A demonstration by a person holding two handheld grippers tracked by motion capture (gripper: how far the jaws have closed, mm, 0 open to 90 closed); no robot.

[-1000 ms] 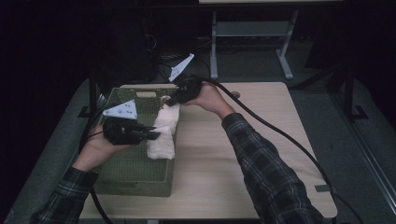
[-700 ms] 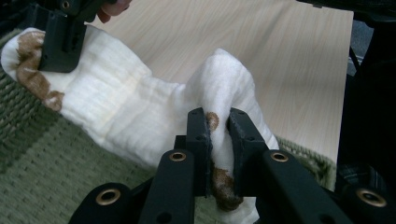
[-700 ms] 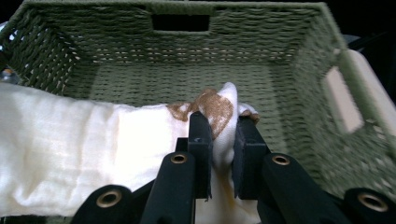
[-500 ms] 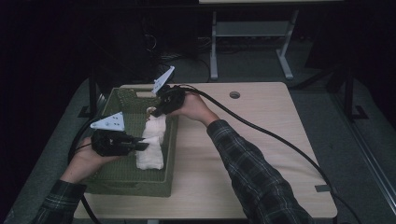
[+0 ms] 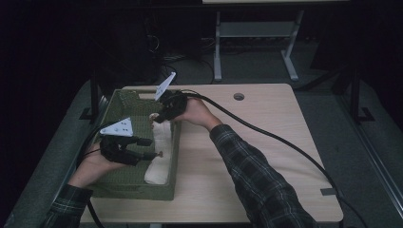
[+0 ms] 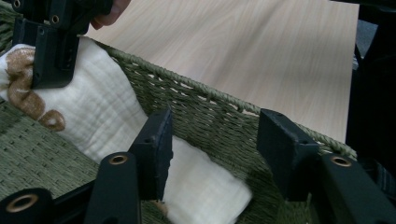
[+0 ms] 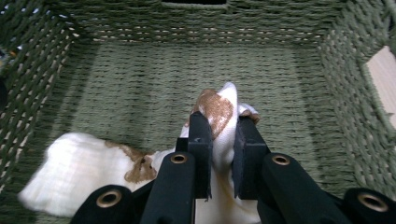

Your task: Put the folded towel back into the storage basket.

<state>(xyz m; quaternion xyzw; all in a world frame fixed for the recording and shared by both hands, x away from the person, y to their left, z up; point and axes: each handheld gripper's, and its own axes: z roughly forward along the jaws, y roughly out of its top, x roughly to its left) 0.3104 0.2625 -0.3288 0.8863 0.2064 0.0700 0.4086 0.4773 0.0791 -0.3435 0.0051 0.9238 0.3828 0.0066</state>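
Cloth (image 5: 159, 154) lies in the basket (image 5: 135, 190), along its right wall. Left gripper (image 5: 151, 148) has just been opening, jaws spread, nothing pinched. Right gripper (image 7: 219, 154) pinches the cloth's far end; best lower it flat, then release.

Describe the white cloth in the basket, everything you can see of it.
The white cloth is a soft, ribbed-weave fabric with brown blotchy prints. It lies folded along the green woven basket's inner wall, one end on the basket floor. The right gripper pinches its far end, lifting it slightly. The left gripper, jaws just opened, straddles the near end without pressing it.
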